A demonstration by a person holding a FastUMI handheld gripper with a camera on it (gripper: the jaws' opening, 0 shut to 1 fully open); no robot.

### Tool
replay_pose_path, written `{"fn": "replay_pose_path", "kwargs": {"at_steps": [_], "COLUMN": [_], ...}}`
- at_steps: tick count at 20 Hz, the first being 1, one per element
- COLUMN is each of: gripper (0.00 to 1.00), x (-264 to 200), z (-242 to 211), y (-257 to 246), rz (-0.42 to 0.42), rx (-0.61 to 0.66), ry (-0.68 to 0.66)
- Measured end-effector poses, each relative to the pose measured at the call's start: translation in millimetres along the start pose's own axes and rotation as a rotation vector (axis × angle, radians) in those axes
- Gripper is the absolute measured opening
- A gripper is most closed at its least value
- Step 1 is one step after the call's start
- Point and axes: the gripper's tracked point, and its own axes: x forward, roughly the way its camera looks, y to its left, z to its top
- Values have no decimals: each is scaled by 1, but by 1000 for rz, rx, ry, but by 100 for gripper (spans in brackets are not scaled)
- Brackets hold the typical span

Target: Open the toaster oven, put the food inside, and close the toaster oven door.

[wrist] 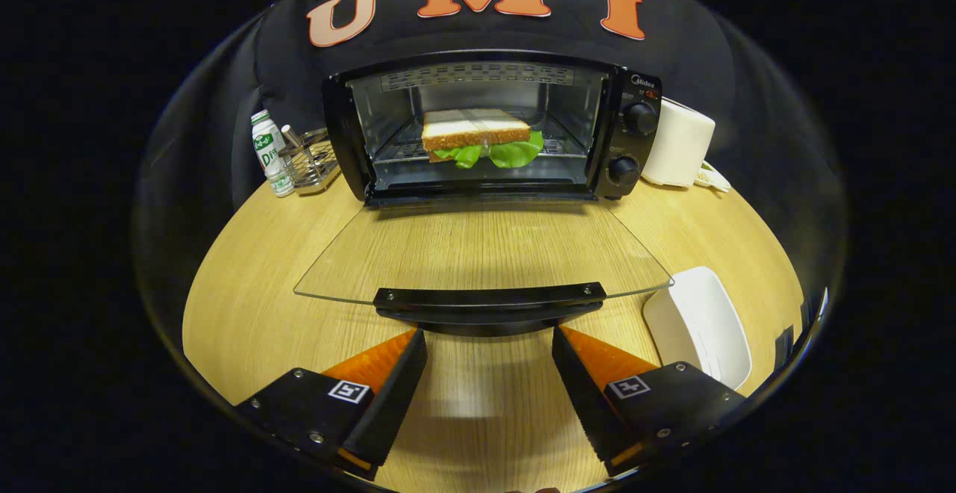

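Hand-held gripper (489,343) spread wide, empty, just short of the door handle (489,300) — sandwich (478,137) already on the toaster oven (493,127) rack; only closing the lowered door (485,246) remains.

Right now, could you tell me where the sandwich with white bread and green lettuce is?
The sandwich sits on the wire rack inside the open black toaster oven, beyond its lowered glass door and the open gripper.

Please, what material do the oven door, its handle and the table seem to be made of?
Oven door: clear glass, probably; the wood grain shows through it. Handle: black, smooth, plastic or coated metal. Table: light wood or wood-look laminate, with fine grain lines. The gripper is open, just before the handle.
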Motion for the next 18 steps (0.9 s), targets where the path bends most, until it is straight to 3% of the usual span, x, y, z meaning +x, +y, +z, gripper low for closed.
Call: {"fn": "replay_pose_path", "kwargs": {"at_steps": [8, 18], "gripper": [100, 99], "x": [-16, 4], "z": [76, 177], "y": [-4, -6], "rz": [17, 30], "rx": [45, 64], "ry": [-111, -269]}}
